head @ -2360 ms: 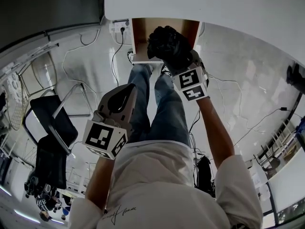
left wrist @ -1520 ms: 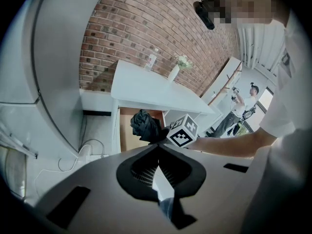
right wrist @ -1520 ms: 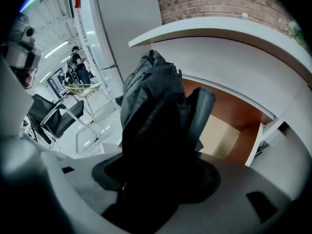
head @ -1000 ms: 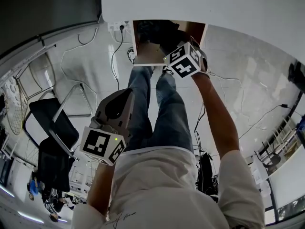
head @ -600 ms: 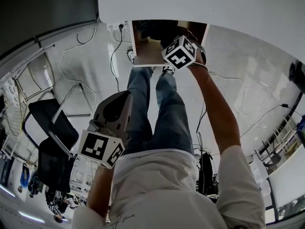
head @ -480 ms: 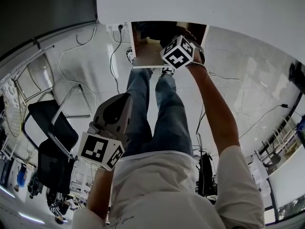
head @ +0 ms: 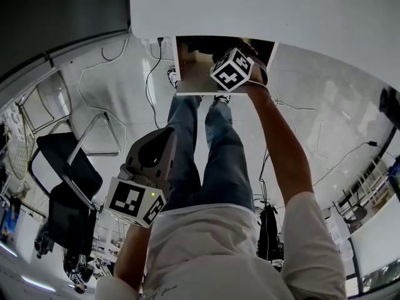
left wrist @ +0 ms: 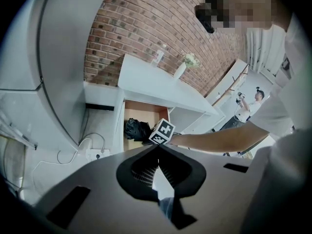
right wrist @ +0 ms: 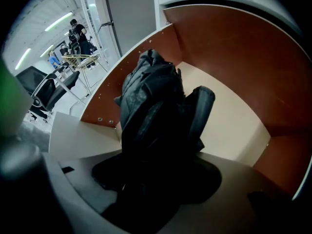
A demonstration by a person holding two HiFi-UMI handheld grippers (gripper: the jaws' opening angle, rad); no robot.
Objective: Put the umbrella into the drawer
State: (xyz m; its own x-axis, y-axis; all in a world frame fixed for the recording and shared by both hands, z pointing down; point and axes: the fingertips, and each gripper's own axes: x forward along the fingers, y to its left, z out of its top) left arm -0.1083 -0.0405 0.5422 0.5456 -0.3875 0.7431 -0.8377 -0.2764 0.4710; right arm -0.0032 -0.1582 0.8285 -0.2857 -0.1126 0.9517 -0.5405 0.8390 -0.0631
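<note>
The black folded umbrella (right wrist: 151, 106) reaches from my right gripper (right wrist: 156, 179) into the open wooden drawer (right wrist: 229, 126), its fabric bunched above the drawer floor. The umbrella covers the right jaws, which look closed on its near end. In the head view the right gripper (head: 232, 67) is at the drawer (head: 190, 83) mouth, with the umbrella mostly hidden behind its marker cube. The left gripper view shows the umbrella (left wrist: 135, 129) lying inside the drawer (left wrist: 146, 110). My left gripper (head: 159, 142) hangs low by the person's hip, jaws together and empty.
The drawer sits under a white desk top (head: 250, 11) that bears a small vase (left wrist: 181, 69). The person's legs (head: 212, 149) stand right before the drawer. A black chair (head: 69, 161) is at the left. A power strip (left wrist: 95, 153) and cables lie on the floor.
The right gripper has carried the umbrella from in front of the drawer into it, its cube turning over. Over the last half second it barely moved. The left gripper stayed low.
</note>
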